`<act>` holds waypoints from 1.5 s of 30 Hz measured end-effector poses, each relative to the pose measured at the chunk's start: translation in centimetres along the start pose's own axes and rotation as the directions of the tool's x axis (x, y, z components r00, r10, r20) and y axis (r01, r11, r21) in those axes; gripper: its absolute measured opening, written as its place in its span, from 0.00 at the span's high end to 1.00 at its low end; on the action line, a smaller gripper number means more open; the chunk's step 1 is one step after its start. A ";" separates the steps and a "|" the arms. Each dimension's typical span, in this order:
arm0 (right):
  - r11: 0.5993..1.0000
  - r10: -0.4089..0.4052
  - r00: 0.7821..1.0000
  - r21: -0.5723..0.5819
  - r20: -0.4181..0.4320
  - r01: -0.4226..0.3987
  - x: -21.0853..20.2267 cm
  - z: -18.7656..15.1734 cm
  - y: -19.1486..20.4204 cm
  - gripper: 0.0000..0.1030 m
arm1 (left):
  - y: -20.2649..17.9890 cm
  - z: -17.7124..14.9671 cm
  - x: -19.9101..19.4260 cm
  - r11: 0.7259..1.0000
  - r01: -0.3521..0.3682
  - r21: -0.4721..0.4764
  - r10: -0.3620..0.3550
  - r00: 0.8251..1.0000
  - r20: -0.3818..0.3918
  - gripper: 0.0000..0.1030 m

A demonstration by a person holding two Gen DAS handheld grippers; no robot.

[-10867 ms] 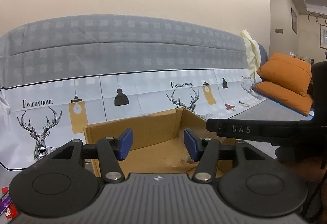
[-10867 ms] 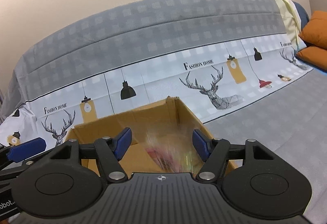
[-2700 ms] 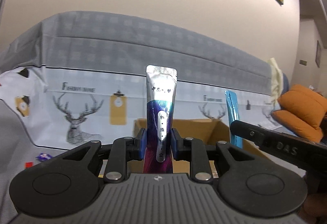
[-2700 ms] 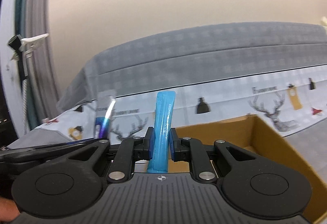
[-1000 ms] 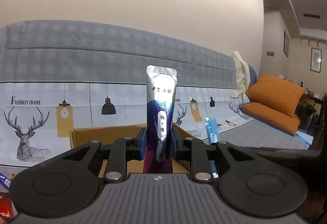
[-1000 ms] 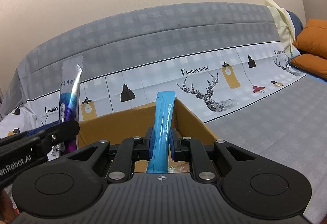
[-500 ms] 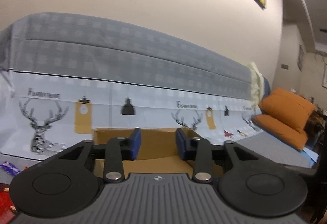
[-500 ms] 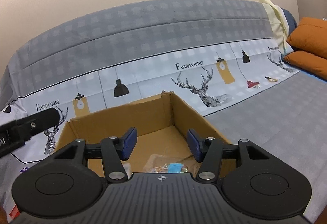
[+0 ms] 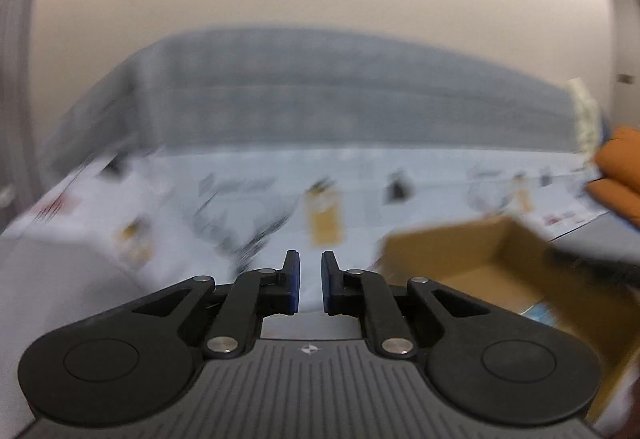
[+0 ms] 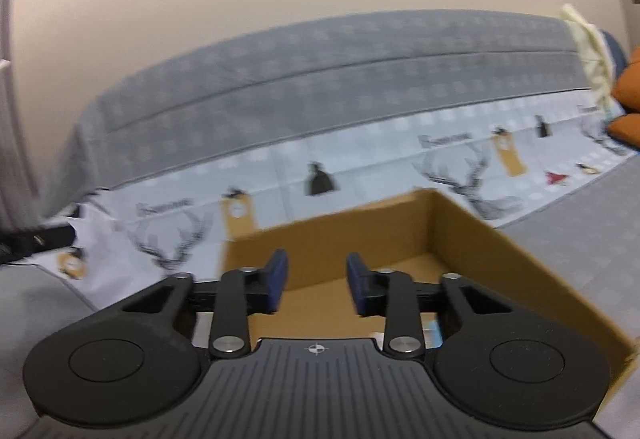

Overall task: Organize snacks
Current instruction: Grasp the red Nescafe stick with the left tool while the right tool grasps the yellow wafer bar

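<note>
Left wrist view: the left gripper is empty, its jaws just drawn nearly together on nothing, aimed at the printed bed cover; the cardboard box lies off to its right, with what may be a blue packet on its floor, though blur hides detail. Right wrist view: the right gripper, jaws apart, just narrowing and empty, points straight into the box, so the right hand is nearer the stowed snacks

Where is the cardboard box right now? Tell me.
The cardboard box sits on the grey bed cover, straight ahead of the right gripper; in the left wrist view it lies at lower right.
</note>
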State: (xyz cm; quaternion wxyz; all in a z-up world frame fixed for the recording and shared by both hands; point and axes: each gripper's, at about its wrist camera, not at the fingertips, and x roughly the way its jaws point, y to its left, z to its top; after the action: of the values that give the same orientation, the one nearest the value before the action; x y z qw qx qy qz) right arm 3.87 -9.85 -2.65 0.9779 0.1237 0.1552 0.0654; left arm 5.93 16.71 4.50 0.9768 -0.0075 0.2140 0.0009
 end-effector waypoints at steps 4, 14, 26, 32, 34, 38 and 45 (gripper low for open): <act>0.991 0.134 0.991 -0.011 0.015 -0.134 -0.3 -0.4 3.0 0.74 | 6.1 -1.1 1.4 0.969 -0.112 -0.218 0.076 0.983 -0.168 0.99; 0.941 0.335 0.917 0.123 -0.217 -0.315 4.1 -3.0 9.1 0.73 | 10.4 -2.4 5.2 0.913 -0.208 -0.351 0.097 0.946 -0.309 0.99; 0.955 0.177 0.888 0.291 -0.425 -0.051 14.9 -8.4 8.3 0.48 | 11.5 -4.7 9.7 0.900 -0.321 -0.295 0.169 0.881 -0.443 0.86; 0.941 0.121 0.889 0.335 -0.442 0.038 18.9 -9.1 8.1 0.35 | 11.7 -5.8 11.9 0.882 -0.347 -0.319 0.154 0.852 -0.500 0.68; 0.941 0.098 0.887 0.332 -0.450 0.064 20.0 -9.1 8.1 0.35 | 11.7 -6.1 12.5 0.880 -0.357 -0.312 0.160 0.843 -0.514 0.68; 0.954 0.072 0.891 0.293 -0.448 0.070 21.4 -9.2 8.6 0.35 | 11.5 -6.6 13.8 0.881 -0.378 -0.285 0.183 0.826 -0.533 0.68; 0.990 0.021 0.903 0.134 -0.428 0.041 21.4 -9.6 9.7 0.66 | 11.0 -7.1 14.6 0.898 -0.375 -0.232 0.202 0.818 -0.539 0.84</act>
State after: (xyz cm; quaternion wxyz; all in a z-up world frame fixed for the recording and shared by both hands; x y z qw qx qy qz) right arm 20.15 5.16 -15.09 0.9091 0.1735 0.3712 0.0750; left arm 16.12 27.58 -8.23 0.8600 -0.1367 0.4557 0.1844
